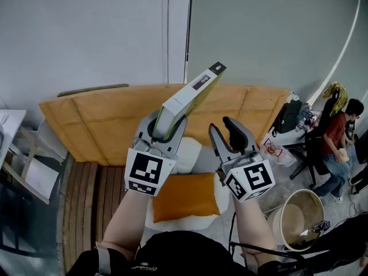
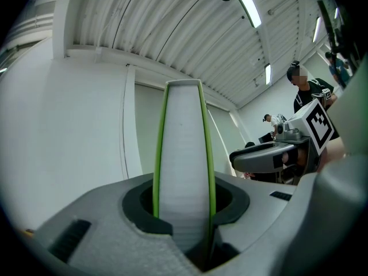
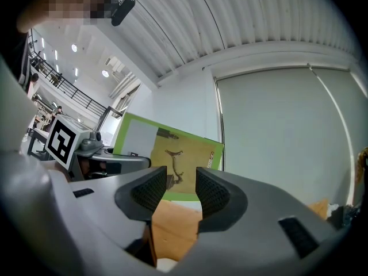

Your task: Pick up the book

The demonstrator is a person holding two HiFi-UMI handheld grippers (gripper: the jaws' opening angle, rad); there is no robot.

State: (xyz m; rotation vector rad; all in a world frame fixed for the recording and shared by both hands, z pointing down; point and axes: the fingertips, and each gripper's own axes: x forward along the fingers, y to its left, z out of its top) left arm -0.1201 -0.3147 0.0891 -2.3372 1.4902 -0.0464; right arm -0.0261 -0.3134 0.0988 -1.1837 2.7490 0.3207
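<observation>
Up in the air, both tools are raised in front of a pale wall [image 1: 86, 33]. Below them lie an orange cushion [image 1: 184, 195] and a white cushion [image 1: 187, 154], with a tan board [image 1: 103, 119] leaning behind them and dark wooden slats [image 1: 95, 200] to the left. Off to the right stand a bucket [image 1: 299, 218], a black bag [image 1: 287, 117] and a seated person [image 1: 339, 137], all well apart from the tools. Nothing stands between the tools and the wall.

The left tool [image 1: 164, 132] is clenched on the book [image 1: 187, 96], gripping its lower end. The right tool [image 1: 225, 132] hangs just beside it, jaws a little apart and holding nothing.

The left tool's view [image 2: 184, 206] shows only the book's [image 2: 184, 154] page edge: white pages between two thin green covers, pinched between the dark pads, with a ribbed ceiling [image 2: 172, 27] and a strip lamp [image 2: 250, 7] above. The right tool's view [image 3: 181, 188] shows instead the book's [image 3: 172, 154] flat cover, a green border round a yellowish picture, seen partly through the gap in its own jaws.

From the head view, the book's long axis runs away from the left tool, up and to the right, with its far end over the board's top edge.
</observation>
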